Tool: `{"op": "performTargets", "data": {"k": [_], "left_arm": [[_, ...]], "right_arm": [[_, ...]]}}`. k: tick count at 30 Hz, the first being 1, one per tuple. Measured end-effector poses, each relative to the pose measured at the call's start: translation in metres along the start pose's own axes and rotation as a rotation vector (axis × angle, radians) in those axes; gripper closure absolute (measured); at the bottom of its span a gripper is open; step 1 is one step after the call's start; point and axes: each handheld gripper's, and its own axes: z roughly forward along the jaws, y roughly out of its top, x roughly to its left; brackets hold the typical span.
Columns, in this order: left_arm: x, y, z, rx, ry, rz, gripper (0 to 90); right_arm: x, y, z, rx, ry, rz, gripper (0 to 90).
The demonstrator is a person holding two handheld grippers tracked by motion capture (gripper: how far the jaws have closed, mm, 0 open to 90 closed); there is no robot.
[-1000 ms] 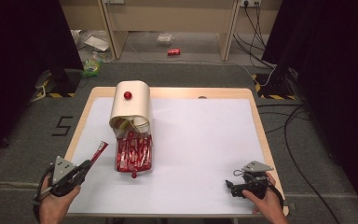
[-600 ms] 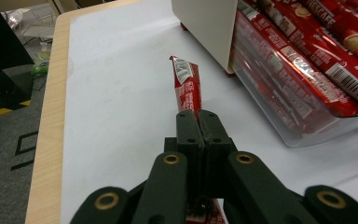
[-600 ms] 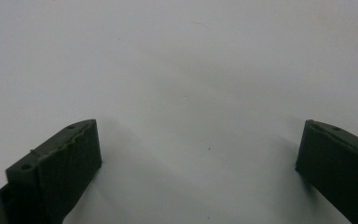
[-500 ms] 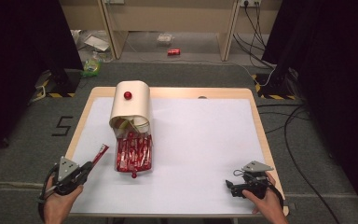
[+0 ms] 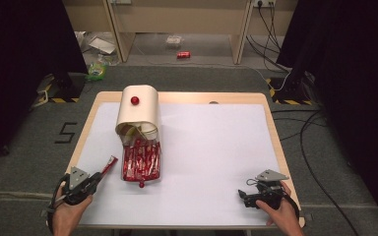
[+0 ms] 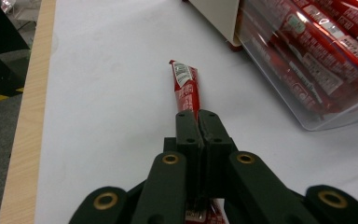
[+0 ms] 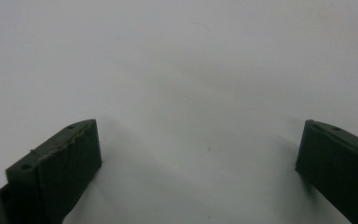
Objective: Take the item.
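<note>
I count my two grippers (image 5: 98,178) (image 5: 241,195), one red sachet (image 6: 186,88) apart from the rest, one clear tray (image 5: 126,174) of sachets too many to count, and one cream cover (image 5: 138,115).

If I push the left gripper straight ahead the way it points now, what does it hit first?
Probably the clear drawer of red packets. The left gripper, shut on a red packet, points up-right toward it, though it may just pass the drawer's left side; depth is unclear.
</note>
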Motion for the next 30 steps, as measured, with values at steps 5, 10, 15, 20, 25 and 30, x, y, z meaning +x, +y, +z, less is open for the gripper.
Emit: {"op": "performTargets", "data": {"k": [5,10,15,20,25,30], "left_arm": [[0.002,-0.003,0.003,0.013,0.005,-0.004,86.7],[0.001,-0.006,0.008,0.031,0.024,0.002,86.2],[0.001,-0.008,0.011,0.046,0.03,0.005,83.9],[0.002,-0.008,0.011,0.042,0.041,0.005,79.4],[0.002,-0.006,0.011,0.03,0.045,0.014,70.3],[0.0,-0.004,0.009,0.004,0.048,0.014,58.7]], "right_arm": [[0.0,0.0,0.0,0.0,0.0,0.0,0.3],[0.0,0.0,0.0,0.0,0.0,-0.001,0.3],[0.0,0.0,0.0,0.0,0.0,0.0,0.3],[0.0,0.0,0.0,0.0,0.0,0.0,0.3],[0.0,0.0,0.0,0.0,0.0,-0.001,0.3],[0.0,0.0,0.0,0.0,0.0,0.0,0.3]]}}
